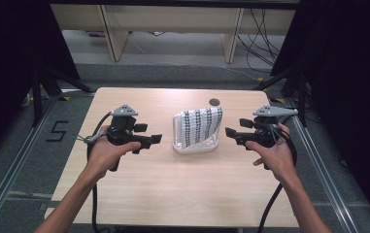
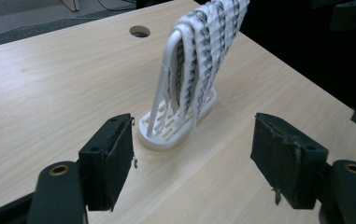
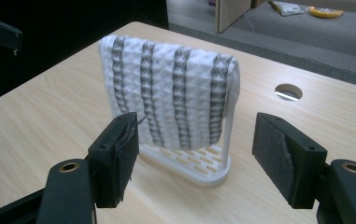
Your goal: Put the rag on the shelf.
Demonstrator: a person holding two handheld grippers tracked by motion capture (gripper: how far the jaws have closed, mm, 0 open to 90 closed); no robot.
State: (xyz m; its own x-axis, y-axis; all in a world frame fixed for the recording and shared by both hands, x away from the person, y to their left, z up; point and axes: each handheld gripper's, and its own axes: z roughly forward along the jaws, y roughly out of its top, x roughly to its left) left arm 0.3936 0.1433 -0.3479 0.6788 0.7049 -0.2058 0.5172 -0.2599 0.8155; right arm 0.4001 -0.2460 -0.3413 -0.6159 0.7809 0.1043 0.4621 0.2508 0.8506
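Cloth (image 1: 199, 125): white with dark patterned stripes, draped over the top bar of a small white rack (image 1: 194, 146). Rack stands upright near the middle of the tabletop (image 1: 173, 194), slightly toward the far edge. The slotted base of the rack rests flat on the wood; the cloth hangs down on both sides of the bar and ends just above the base.

Left hand-held gripper (image 1: 156, 139): held in the person's left hand (image 1: 106, 151), to the left of the rack, jaws pointing toward it. Released, jaws spread wide with nothing between them. In the left gripper view the rack and cloth are seen end-on between the two black pads (image 2: 115, 158), apart from both (no contact).

Right hand-held gripper (image 1: 230, 132): held in the person's right hand (image 1: 275, 154), to the right of the rack, jaws pointing toward it. Also released, jaws wide apart and holding nothing. In the right gripper view the broad striped face of the cloth is seen beyond the jaws, not touching them.

Both grippers are raised off the tabletop, near the rack on opposite sides and facing each other across it.

Round cable hole (image 1: 214, 102) in the tabletop, behind the rack near the far edge.
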